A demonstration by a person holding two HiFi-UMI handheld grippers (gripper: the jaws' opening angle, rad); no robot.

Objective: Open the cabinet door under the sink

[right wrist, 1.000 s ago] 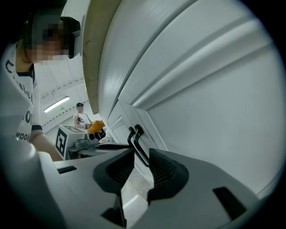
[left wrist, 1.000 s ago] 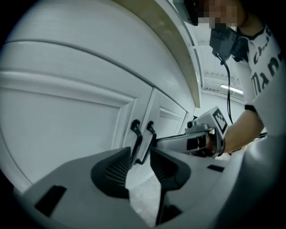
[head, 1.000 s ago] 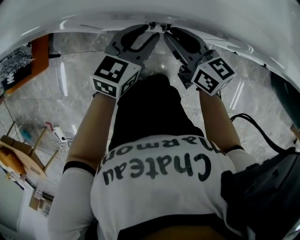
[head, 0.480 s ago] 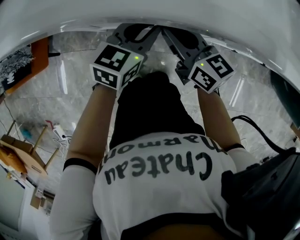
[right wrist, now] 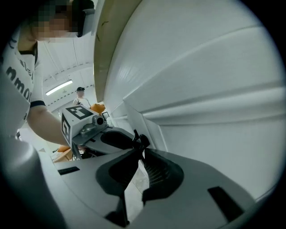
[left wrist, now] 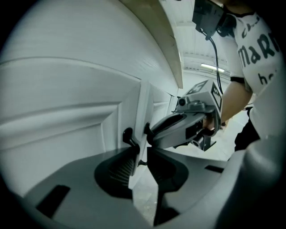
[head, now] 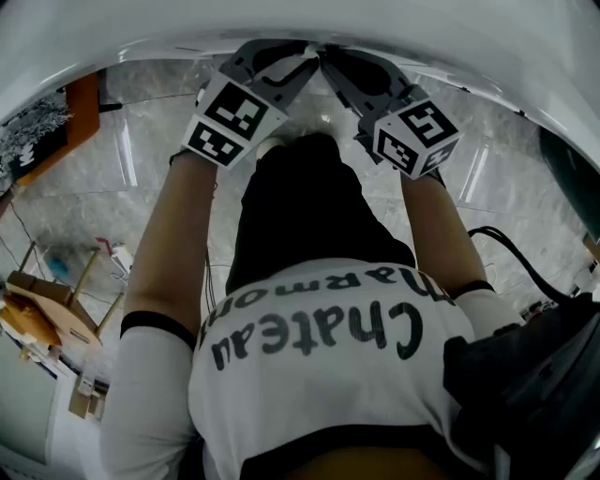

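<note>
Both claws have just been closing, and each now has a door edge between its pads. In the left gripper view my left gripper [left wrist: 137, 143] straddles the inner edge of the left cabinet door [left wrist: 67, 116]. Its ribbed pad lies against one face and the other jaw against the opposite face, so I read it as pinched on that edge. In the right gripper view my right gripper [right wrist: 139, 143] has narrowed further. Its tips all but meet over the thin white edge of the right cabinet door [right wrist: 214, 134], and I take that as a grip too. The head view puts both claws at the middle seam, under the white counter front [head: 112, 28].

Against a second ago, the left marker cube [head: 230, 122] has rolled to show mainly one face and the right marker cube [head: 417, 136] has tipped slightly. Neither hand has travelled much.

My judgement is that the reach is done and the hold taken. The doors look barely moved, if at all, so the outward pull is still to come.

Readable writing: the shirt [head: 319, 347] carries "Chateau", upside down to my camera, over a partly hidden line something like "armon". The cubes bear only black-and-white square patterns. I see no label on the cabinet.
</note>
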